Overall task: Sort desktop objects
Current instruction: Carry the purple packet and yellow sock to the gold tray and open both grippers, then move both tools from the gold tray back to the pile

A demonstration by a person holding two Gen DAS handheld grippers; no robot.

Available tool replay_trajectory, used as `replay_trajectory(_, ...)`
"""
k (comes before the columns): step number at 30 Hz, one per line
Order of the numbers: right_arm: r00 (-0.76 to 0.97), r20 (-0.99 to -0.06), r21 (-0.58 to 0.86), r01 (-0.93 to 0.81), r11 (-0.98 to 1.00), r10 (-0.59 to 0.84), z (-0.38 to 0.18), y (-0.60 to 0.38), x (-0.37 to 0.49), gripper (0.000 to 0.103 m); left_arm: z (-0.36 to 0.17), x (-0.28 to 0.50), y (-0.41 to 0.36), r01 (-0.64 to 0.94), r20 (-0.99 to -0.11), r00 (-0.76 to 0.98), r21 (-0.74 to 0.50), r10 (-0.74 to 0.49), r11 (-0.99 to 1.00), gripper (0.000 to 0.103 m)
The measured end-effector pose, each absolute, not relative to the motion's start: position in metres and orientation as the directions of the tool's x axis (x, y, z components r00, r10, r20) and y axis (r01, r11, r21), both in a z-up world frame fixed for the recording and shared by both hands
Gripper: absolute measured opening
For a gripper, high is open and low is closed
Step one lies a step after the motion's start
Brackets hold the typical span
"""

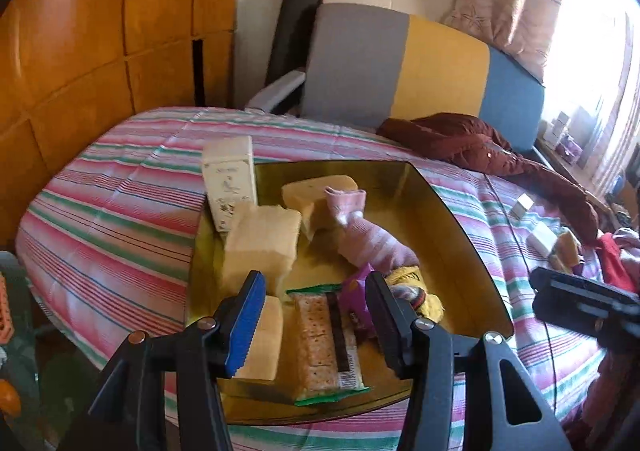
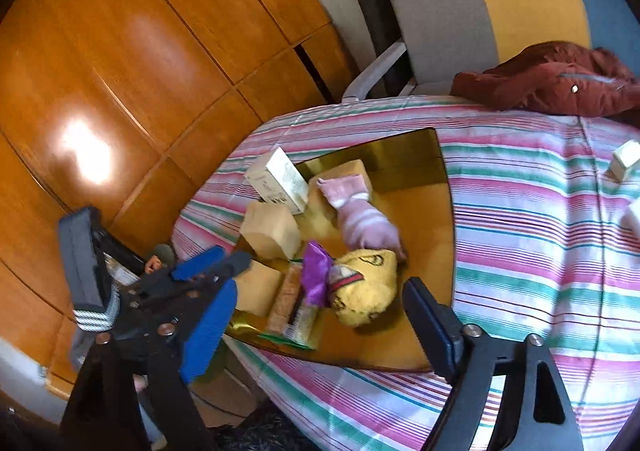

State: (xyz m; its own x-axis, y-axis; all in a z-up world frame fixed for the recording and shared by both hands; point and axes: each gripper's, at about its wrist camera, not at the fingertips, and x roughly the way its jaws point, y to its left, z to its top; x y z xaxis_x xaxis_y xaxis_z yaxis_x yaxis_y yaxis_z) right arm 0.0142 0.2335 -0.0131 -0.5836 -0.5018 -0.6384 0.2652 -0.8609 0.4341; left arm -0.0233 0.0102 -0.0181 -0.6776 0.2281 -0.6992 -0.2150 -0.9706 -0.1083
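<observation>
A gold tray (image 1: 452, 219) (image 2: 416, 211) lies on the striped cloth. It holds a white box (image 1: 230, 179) (image 2: 280, 179), yellow sponges (image 1: 260, 247) (image 2: 272, 235), a pink striped sock (image 1: 368, 235) (image 2: 360, 219), a yellow sock (image 1: 416, 291) (image 2: 368, 291), a purple packet (image 1: 354, 293) (image 2: 316, 275) and a cracker pack (image 1: 324, 343) (image 2: 296, 307). My left gripper (image 1: 316, 315) is open and empty just above the cracker pack; it also shows in the right wrist view (image 2: 208, 271). My right gripper (image 2: 316, 335) is open and empty above the tray's near edge.
Small boxes (image 1: 540, 239) (image 2: 624, 161) and a sponge (image 1: 568, 247) lie on the cloth to the right. A dark red jacket (image 1: 480, 147) (image 2: 552, 79) lies at the far edge by a striped chair (image 1: 400, 63). Wooden cabinets (image 2: 140, 71) stand left.
</observation>
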Motion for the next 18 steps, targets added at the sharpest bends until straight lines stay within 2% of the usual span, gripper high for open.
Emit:
replay_trajectory(8,-0.664,-0.639,0.288,0.262,-0.921,-0.388,-0.017,0.225,0.035,0.101,-0.010,-0.010,0.014,-0.166,-0.681,-0.718,-0.033,0.143,-0.986,0.052)
replay_trajectory(18,-0.702,-0.629,0.203,0.267,-0.942,-0.335,-0.019,0.224,0.047,0.102,-0.010,-0.004,0.024,-0.191,-0.691,-0.706,-0.028,0.157,-0.981,0.052)
